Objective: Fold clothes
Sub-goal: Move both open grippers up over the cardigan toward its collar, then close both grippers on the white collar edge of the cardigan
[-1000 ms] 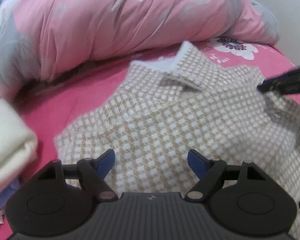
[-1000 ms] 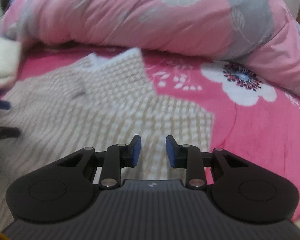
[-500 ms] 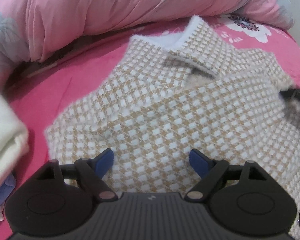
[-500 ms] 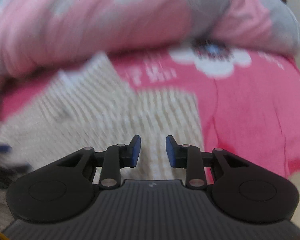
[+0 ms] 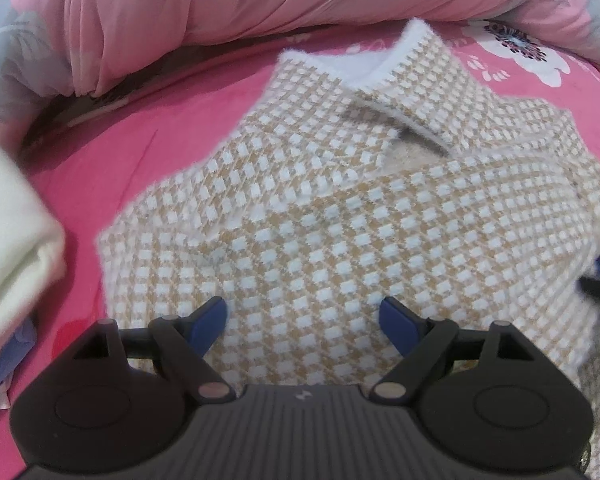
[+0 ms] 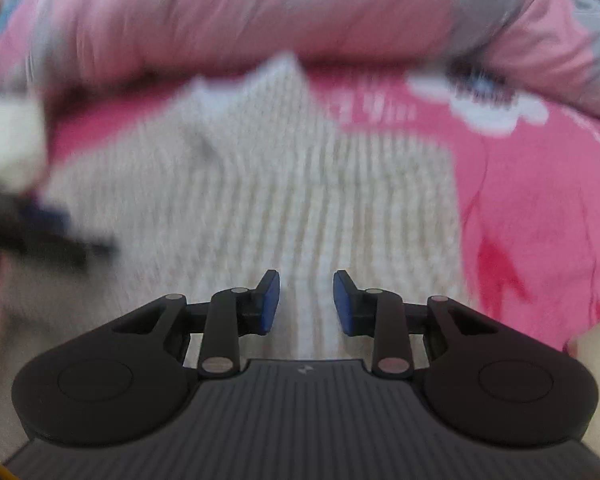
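Two fisheye views, each from a camera mounted on a hand-held gripper, looking forward and steeply down along its two fingers. The left wrist view sits close above a checked beige-and-white sweater (image 5: 340, 208) that fills the centre of the frame, with a pink duvet (image 5: 220, 12) across the top. The right wrist view, blurred, looks at the same sweater (image 6: 260, 184) and duvet (image 6: 260, 8) from further right, pink bedsheet (image 6: 532, 208) at right.
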